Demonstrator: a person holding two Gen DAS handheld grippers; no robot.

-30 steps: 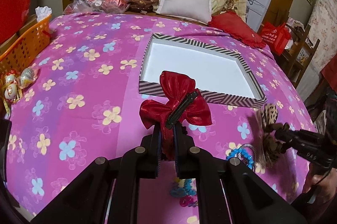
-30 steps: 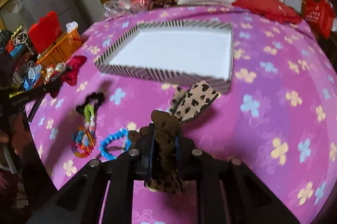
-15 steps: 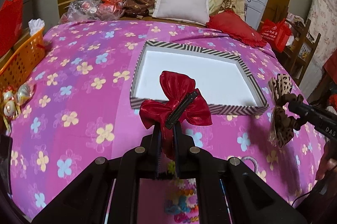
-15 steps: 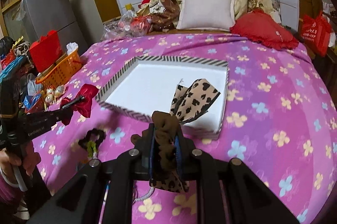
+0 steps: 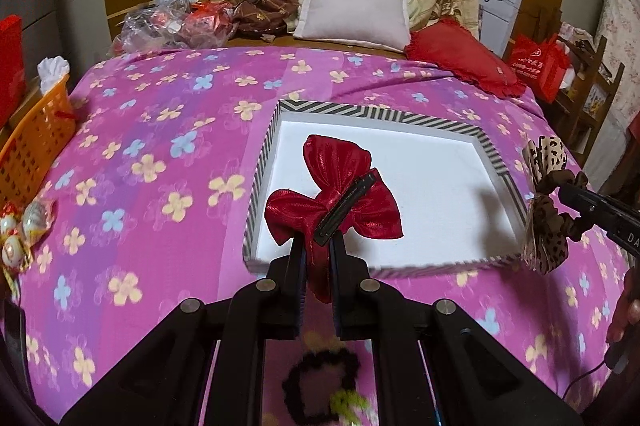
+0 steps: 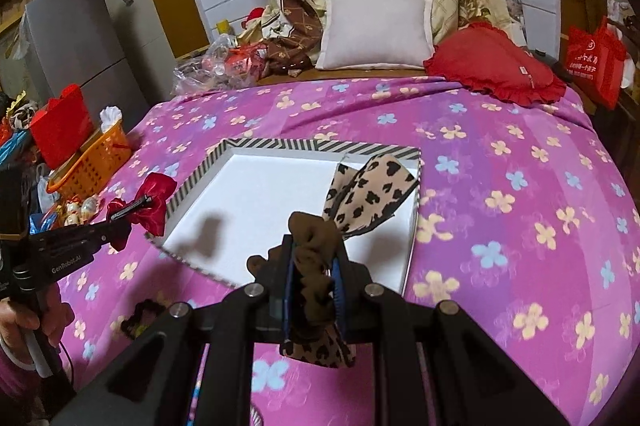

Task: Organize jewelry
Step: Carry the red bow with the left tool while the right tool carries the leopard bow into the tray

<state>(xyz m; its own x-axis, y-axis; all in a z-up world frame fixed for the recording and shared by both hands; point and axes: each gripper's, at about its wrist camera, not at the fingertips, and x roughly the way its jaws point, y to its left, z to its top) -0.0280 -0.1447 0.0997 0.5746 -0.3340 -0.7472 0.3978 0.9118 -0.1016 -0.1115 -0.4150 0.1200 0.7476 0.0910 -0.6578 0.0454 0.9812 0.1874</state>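
A striped-rim box with a white inside (image 5: pixel 440 201) (image 6: pixel 256 201) lies on the pink flowered bedspread. My left gripper (image 5: pixel 318 250) is shut on a red bow hair clip (image 5: pixel 340 197), held above the box's near left corner; it also shows in the right wrist view (image 6: pixel 148 203). My right gripper (image 6: pixel 314 254) is shut on a leopard-print scrunchie bow (image 6: pixel 368 193), held above the box's near right edge; it shows in the left wrist view (image 5: pixel 546 209). A black scrunchie (image 5: pixel 320 386) lies on the bedspread below my left gripper.
An orange basket (image 5: pixel 28 153) and wrapped eggs (image 5: pixel 20 230) sit at the bed's left edge. A white pillow (image 5: pixel 356 9), a red cushion (image 5: pixel 464 65) and plastic bags (image 5: pixel 172 25) lie at the head of the bed.
Both grippers have risen and moved forward over the box's near edge with their items still held. The loose trinkets on the bedspread have dropped out of sight behind them.
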